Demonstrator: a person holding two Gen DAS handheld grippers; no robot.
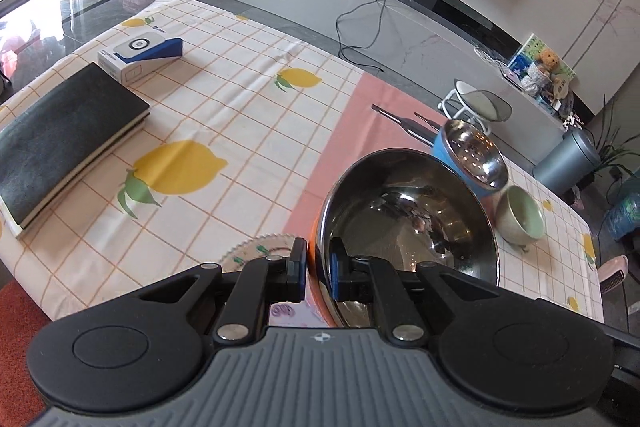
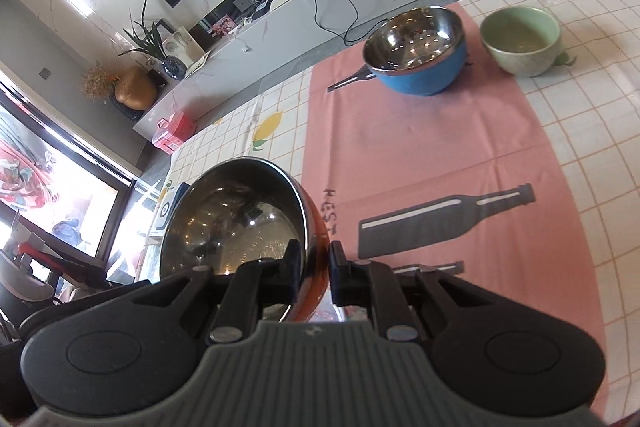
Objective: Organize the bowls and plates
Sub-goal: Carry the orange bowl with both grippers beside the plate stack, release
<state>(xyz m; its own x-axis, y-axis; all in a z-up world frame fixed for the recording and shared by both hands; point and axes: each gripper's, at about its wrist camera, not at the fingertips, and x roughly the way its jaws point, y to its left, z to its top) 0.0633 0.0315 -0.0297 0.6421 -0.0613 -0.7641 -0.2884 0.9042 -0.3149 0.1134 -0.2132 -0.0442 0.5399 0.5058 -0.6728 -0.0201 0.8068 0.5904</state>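
Both claws, left (image 1: pixel 319 269) and right (image 2: pixel 316 267), clamped on opposite rims of the orange steel bowl (image 1: pixel 408 223), blue bowl (image 2: pixel 418 53) well ahead.

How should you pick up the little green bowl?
Pinch the rim of the green bowl from above, one finger inside and one outside. It stands upright and open, its wall looks thin, and its round body seems too wide to span. Use the side away from the blue bowl; there's bare tablecloth there.

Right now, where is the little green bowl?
The green bowl stands on the lemon tablecloth, just right of the blue bowl, at the pink mat's far edge.
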